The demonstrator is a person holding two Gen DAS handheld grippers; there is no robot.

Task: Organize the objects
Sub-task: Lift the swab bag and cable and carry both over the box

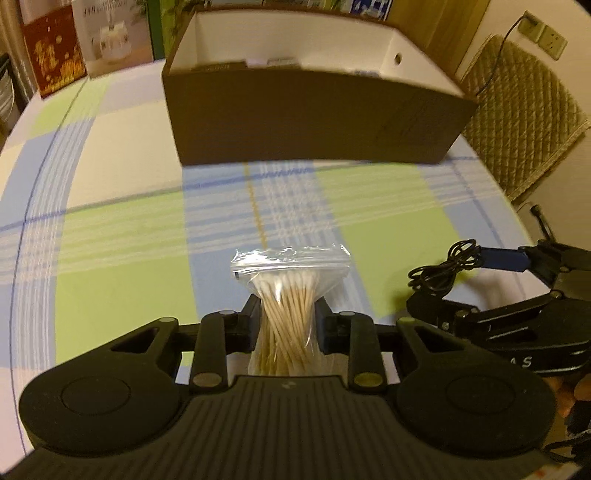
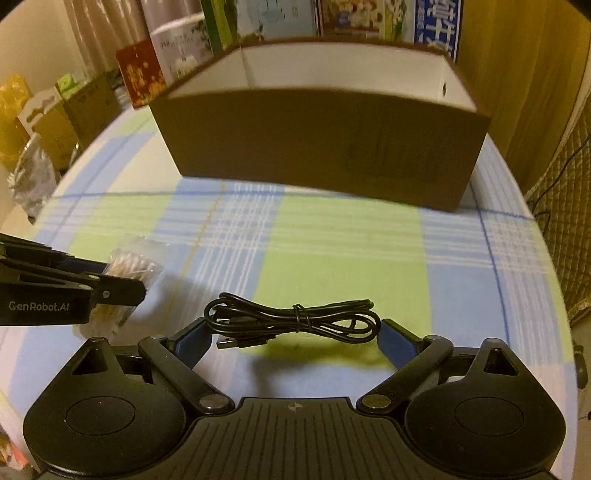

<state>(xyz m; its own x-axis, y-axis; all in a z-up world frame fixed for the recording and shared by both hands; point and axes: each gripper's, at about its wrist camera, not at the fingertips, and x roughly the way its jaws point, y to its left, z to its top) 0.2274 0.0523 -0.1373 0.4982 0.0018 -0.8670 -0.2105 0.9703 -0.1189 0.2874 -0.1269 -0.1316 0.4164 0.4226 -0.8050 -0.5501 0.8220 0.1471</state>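
My counter (image 1: 122,258) wears a checked cloth in pale green, blue and white, with thin blue lines and one yellow stripe crossing it. At its far edge stand printed packages: a red box with gold patterns (image 1: 55,51) and, just beside it, a white box showing a cake-like picture (image 1: 110,33). More colourful cartons (image 2: 354,18) line the back. Off to my left sit plain cardboard cartons (image 2: 88,103) and a crinkled silvery bag (image 2: 33,173). To my right is a chair with a quilted tan cover (image 1: 517,110), and a wall socket (image 1: 550,40) with a dark lead plugged in above it.
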